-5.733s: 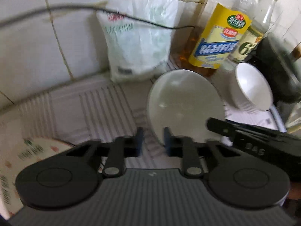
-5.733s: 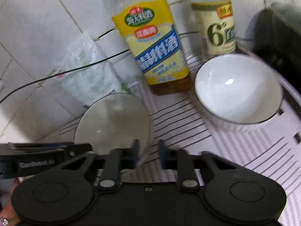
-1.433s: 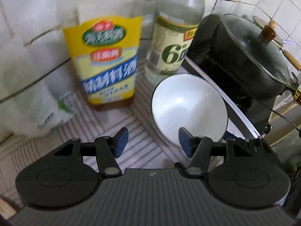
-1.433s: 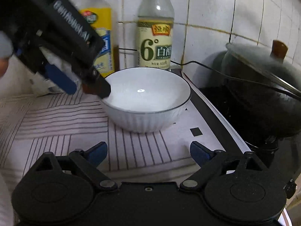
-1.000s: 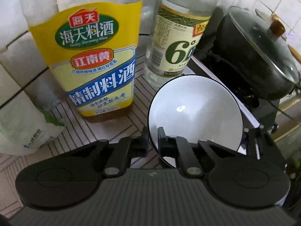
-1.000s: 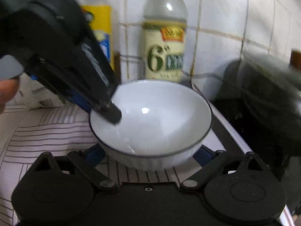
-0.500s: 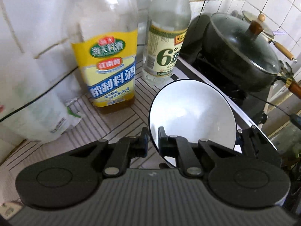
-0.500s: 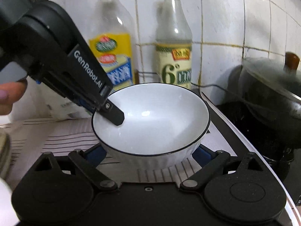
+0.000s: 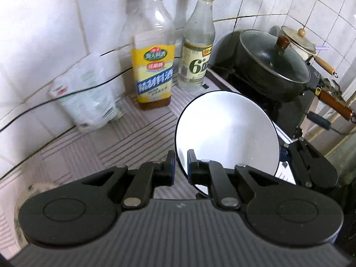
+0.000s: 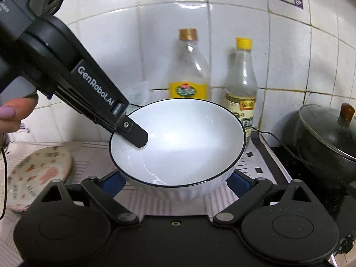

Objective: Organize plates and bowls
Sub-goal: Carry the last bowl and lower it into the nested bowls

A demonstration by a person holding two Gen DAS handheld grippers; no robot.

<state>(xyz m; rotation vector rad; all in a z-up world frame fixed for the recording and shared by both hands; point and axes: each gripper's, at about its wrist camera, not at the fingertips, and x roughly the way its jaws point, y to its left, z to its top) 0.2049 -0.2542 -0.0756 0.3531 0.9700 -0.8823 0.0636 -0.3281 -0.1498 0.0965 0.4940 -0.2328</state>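
Gripping the white bowl (image 10: pixel 184 146) from two sides, both tools carry it clear of the striped countertop (image 9: pixel 133 138). The left gripper (image 9: pixel 179 166) is clamped on the rim, one finger inside the bowl and one outside. The right gripper (image 10: pixel 175 180) straddles the ribbed body from below, its blue pads against opposite flanks.

The bowl holds nothing and sits mouth-up, roughly level. A floral plate (image 10: pixel 35 173) lies flat on the counter to the left of the bowl, on the left gripper's side; it appears to be the likely stacking target, so the coming move would run leftward. Two bottles (image 9: pixel 153 66) stand behind, and a lidded pan (image 9: pixel 273 64) sits to the right.
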